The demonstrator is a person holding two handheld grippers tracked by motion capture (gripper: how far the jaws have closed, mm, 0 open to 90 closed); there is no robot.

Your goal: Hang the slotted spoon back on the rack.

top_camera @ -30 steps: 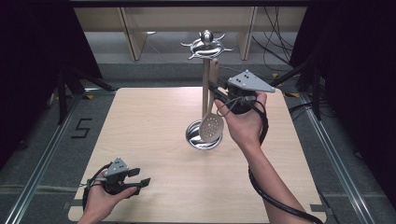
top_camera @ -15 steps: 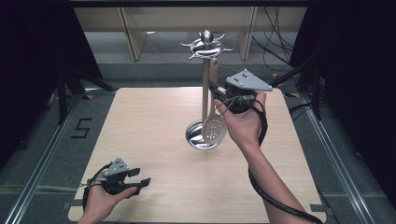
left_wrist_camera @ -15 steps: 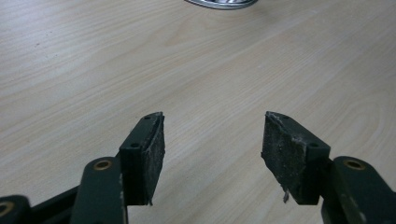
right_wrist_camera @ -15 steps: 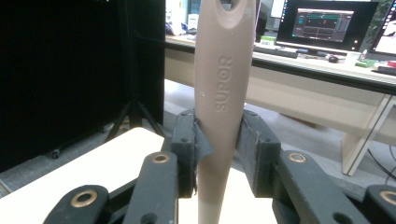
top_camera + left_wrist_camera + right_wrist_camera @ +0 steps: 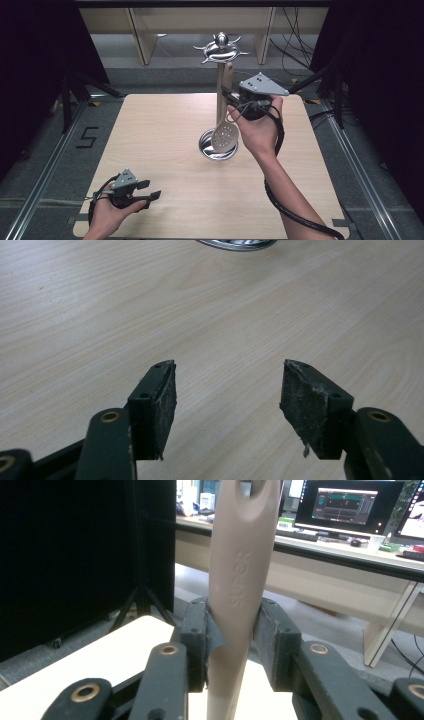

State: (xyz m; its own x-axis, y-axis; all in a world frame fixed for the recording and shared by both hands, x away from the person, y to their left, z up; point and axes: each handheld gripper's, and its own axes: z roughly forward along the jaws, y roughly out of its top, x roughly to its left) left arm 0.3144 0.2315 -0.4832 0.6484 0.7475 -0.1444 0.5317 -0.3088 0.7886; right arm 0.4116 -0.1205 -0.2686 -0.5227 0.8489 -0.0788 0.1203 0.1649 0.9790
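Gripping a beige slotted spoon (image 5: 223,131) by its handle in the right gripper (image 5: 235,101) at frame centre, bowl hanging beside the metal utensil stand (image 5: 218,95), seemingly not yet hooked, left gripper (image 5: 149,189) idle, jaws wide, lower left.

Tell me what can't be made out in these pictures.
- Slotted spoon: right gripper view's top edge cuts off its hanging hole; the right claw covers part of the handle.
- Rack base: high view, spoon head hides most.
- Left gripper view: top edge crops the base.
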